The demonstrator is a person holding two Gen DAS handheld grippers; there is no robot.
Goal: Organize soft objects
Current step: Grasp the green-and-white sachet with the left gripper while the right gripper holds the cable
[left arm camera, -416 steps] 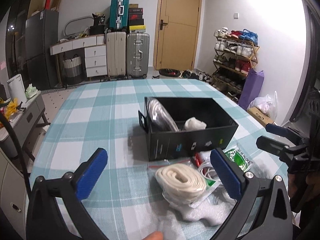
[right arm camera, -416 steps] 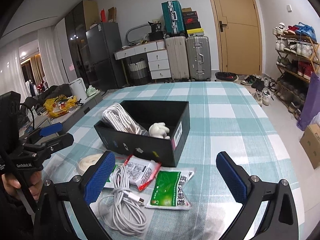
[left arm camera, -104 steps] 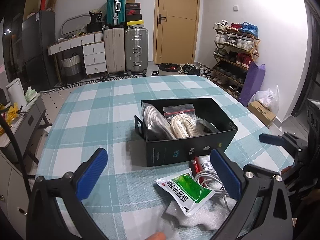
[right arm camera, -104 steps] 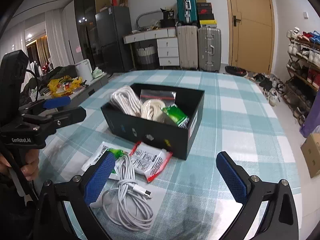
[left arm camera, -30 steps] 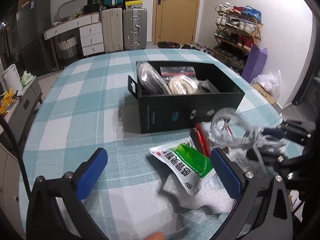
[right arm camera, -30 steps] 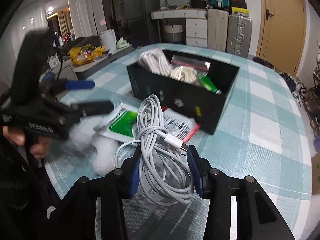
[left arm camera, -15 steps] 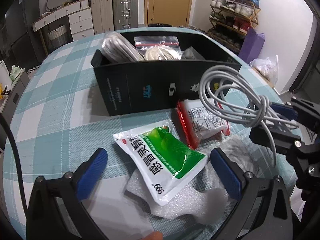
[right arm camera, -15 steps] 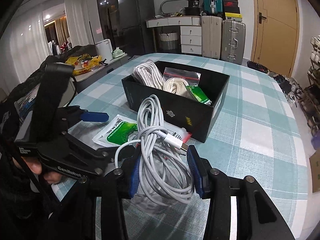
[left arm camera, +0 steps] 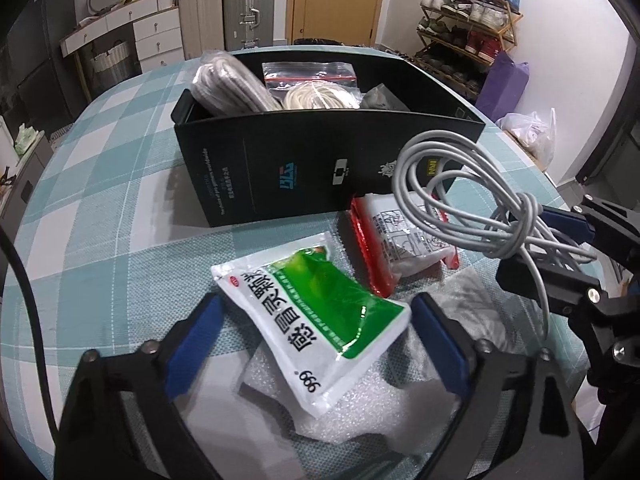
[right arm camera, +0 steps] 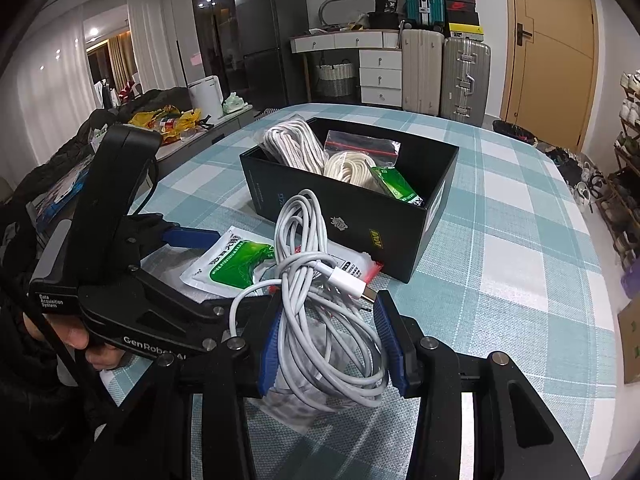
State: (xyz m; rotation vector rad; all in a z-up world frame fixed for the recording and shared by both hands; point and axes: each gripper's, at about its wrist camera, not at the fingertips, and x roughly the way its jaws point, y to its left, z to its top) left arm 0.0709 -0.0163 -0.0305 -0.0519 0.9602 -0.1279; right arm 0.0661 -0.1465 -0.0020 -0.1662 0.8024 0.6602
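On the checked counter, our right gripper clamps the coiled white cable, lifted just in front of the black box. Our left gripper has just been closing, jaws wide astride the green sachet, pads not pressing it; it lies on white foam.

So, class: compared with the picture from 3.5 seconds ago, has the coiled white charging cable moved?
Yes. The coiled white charging cable has left the checked tablecloth; the right claw grips it above the cloth, short of the black cardboard box.
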